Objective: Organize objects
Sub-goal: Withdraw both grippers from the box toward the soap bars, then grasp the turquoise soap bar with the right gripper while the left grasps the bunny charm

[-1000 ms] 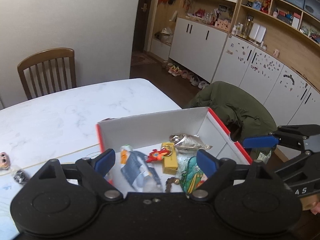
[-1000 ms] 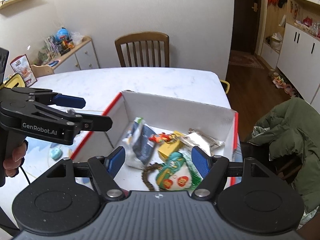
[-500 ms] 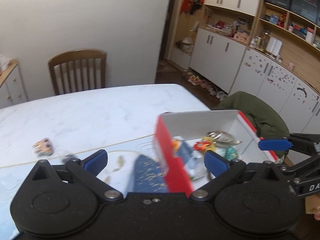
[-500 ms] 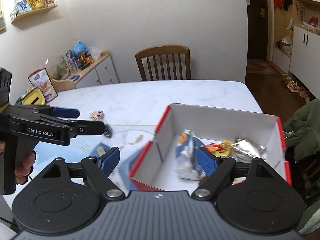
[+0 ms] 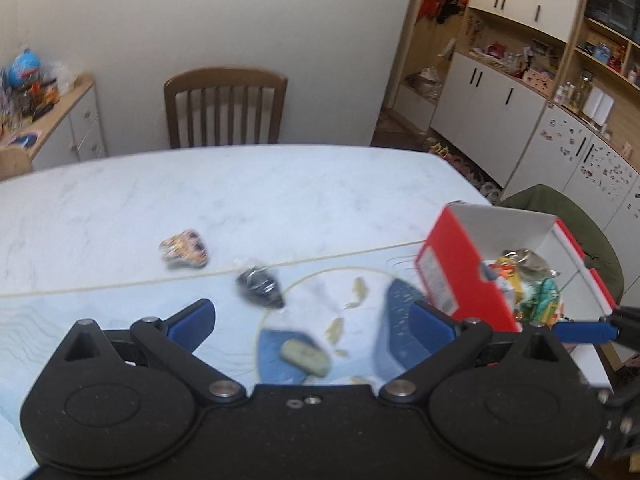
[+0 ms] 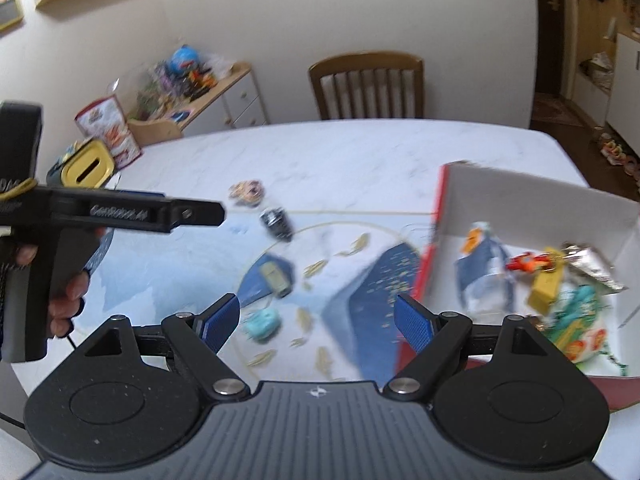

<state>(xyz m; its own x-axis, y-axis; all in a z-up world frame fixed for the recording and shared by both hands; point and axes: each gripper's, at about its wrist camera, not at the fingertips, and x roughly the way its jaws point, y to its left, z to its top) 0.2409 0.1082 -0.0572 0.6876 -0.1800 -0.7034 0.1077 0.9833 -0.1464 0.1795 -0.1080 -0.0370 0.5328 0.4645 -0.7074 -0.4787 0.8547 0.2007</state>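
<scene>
Both the left gripper (image 5: 310, 322) and right gripper (image 6: 317, 318) are held wide open and empty above the table (image 5: 120, 208). Loose toys, among them a pale car (image 6: 275, 276), are seen at centre frame, apparently awaiting the red-sided box (image 6: 532, 196) at right.

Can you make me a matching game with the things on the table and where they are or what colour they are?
Things:
1. red box
2. small black object
3. light blue object
4. wooden chair

Descriptions:
A. behind the table's far edge
B. on the mat, nearest the right gripper's open fingers
C. holds packets and a yellow item
D. dark, close to the mat's far edge

Pairs: 1-C, 2-D, 3-B, 4-A
</scene>
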